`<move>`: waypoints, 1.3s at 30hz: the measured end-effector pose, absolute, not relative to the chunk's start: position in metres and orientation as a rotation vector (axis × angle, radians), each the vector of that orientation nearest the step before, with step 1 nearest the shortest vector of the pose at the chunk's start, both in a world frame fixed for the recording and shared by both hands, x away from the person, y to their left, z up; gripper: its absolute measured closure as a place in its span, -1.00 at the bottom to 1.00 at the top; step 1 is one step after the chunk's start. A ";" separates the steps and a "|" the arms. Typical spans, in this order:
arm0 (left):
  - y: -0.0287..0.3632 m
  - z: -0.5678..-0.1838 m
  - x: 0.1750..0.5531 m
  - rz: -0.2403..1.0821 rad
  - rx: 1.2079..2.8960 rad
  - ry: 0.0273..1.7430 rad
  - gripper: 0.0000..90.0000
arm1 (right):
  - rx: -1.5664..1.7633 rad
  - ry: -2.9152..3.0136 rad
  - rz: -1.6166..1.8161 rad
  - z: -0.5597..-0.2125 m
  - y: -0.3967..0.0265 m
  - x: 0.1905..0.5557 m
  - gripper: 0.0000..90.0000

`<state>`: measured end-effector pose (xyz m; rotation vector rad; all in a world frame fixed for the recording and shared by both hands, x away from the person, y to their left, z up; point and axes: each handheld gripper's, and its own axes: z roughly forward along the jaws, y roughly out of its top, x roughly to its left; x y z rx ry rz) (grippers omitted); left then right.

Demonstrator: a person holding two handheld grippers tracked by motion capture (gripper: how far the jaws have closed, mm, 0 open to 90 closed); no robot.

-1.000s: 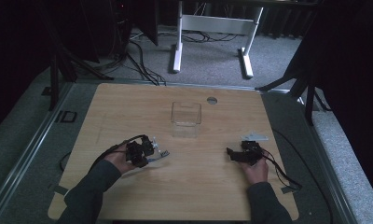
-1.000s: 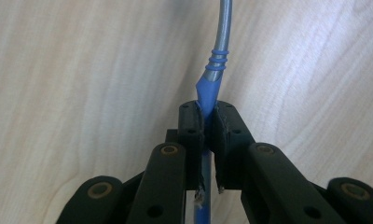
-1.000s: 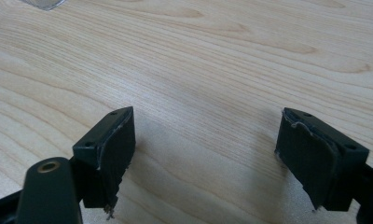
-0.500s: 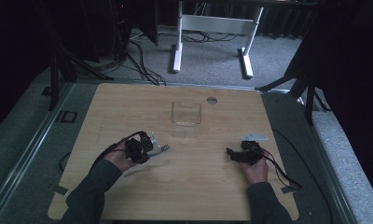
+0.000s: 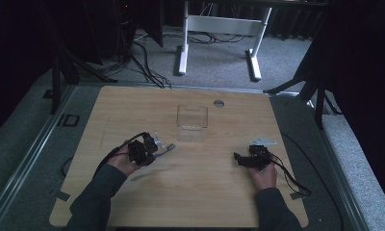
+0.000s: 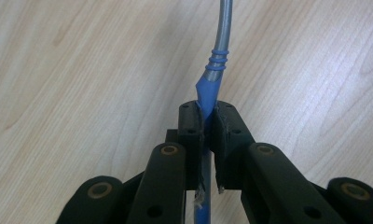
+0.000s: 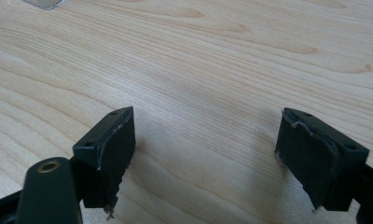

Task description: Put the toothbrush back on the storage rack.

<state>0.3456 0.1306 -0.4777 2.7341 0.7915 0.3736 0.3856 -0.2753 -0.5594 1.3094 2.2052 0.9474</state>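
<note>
High view: L gripper (image 5: 154, 146) sits low on the left part of the wooden table (image 5: 133, 106), holding a utensil (image 5: 166, 148) w/ blue handle and metal shaft. The shaft pts toward the clear plastic container (image 5: 192, 118) at mid-table, probably the drop spot, so the utensil is likely on its way there; it's near the box but clearly apart. R gripper (image 5: 242, 159) rests on the right part, well apart from both, prob. just parked. No labels or writing legible here; a small round disc (image 5: 218, 103) near the far edge is too small to read.

Left gripper view: jaws pinched narrow on the blue handle (image 6: 205, 93), grip just below the ribbed collar, metal shaft curving away above the wood. A grip that near the collar prob. keeps it from swinging. No brand visible.

Right gripper view: jaws spread wide, nothing between them, bare wood grain beneath; worn pad (image 7: 112, 154) edges. A clear corner shows top left, prob. the container. No text.
</note>
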 end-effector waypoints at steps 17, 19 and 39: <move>0.133 -0.471 0.349 0.400 2.656 0.845 0.83 | 1.308 2.206 0.947 -0.559 -0.275 0.386 -0.57; 0.134 -0.470 0.350 0.408 2.644 0.851 0.83 | 1.308 2.206 0.947 -0.559 -0.275 0.386 -0.57; 0.138 -0.462 0.351 0.451 2.546 0.894 0.83 | 1.307 2.206 0.948 -0.559 -0.275 0.386 -0.57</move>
